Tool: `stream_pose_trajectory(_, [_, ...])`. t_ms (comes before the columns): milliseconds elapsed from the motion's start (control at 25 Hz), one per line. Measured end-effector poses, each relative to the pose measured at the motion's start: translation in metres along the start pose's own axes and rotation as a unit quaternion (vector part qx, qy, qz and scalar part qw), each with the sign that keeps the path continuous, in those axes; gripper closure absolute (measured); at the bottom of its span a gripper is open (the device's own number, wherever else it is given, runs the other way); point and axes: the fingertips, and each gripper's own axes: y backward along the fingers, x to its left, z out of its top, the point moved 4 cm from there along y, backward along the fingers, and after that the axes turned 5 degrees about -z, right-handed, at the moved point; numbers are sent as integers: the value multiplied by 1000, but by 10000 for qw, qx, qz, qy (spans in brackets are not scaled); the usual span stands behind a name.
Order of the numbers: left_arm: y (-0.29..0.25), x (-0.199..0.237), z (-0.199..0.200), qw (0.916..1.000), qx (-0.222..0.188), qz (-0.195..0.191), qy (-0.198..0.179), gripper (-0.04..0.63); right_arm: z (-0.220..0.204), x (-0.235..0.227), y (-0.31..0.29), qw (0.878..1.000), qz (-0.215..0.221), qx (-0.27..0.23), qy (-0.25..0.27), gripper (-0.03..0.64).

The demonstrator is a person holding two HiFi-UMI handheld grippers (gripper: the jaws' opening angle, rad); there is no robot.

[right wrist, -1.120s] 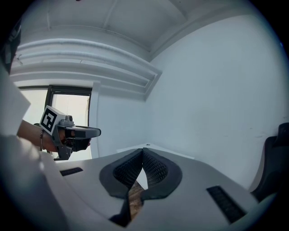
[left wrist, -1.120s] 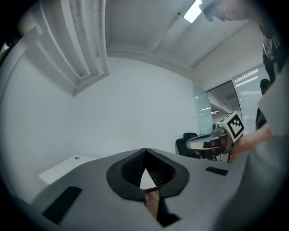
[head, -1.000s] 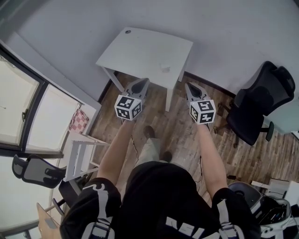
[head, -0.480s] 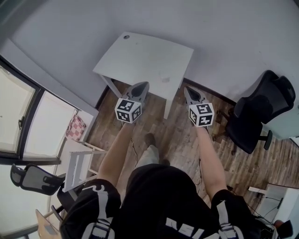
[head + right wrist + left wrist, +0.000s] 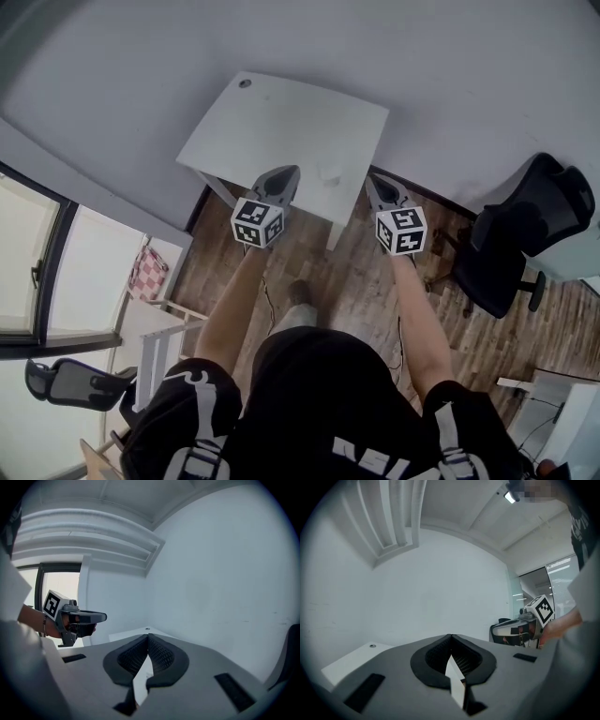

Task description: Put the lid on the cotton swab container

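compared with one second ago, the white table point(image 5: 281, 122) sits lower in the head view and closer to the person: both gripper tips now overlap its near edge, where before they were over the wood plank floor point(image 5: 356, 281). the window at the left has slid toward the lower corner. the left gripper point(image 5: 286, 172) is fully closed; in the left gripper view its black ribbed pads point(image 5: 440, 656) meet at the tip with nothing between them. the right gripper point(image 5: 372, 179) is likewise fully closed and empty, with the same ribbed pads point(image 5: 159, 654) touching. each gripper has a smooth grey body and a cube with black and white square markers. the table top is flat, matte and rectangular, with a small dark round hole point(image 5: 245, 82) near its far left corner. a small pale object point(image 5: 330, 175) lies on the table close to the near edge, between the two gripper tips and touching neither; it is too small to identify as container or lid. a black office chair point(image 5: 525, 234) stands at the right.
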Motion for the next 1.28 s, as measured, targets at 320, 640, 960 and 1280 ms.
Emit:
stream_pose_trajectory(320, [-34,44,-15,9996,213,-196,62,570,-8,-13,-49,9997,-104,149,-137,603])
stream_pose_trajectory(640, [-60,74,-33,9981,384,-465,104,569,-18,-22,-87,9990,-235,316,-224,603])
stream_pose_trajectory(960, [-71,96,-54,9959,462,-769,135,569,-32,-24,-110,9979,-407,411,-278,603])
stream_pose_trajectory(1280, [-88,90,-97,9863,788,-1447,129,563,-51,-39,-118,9974,-476,487,-241,603])
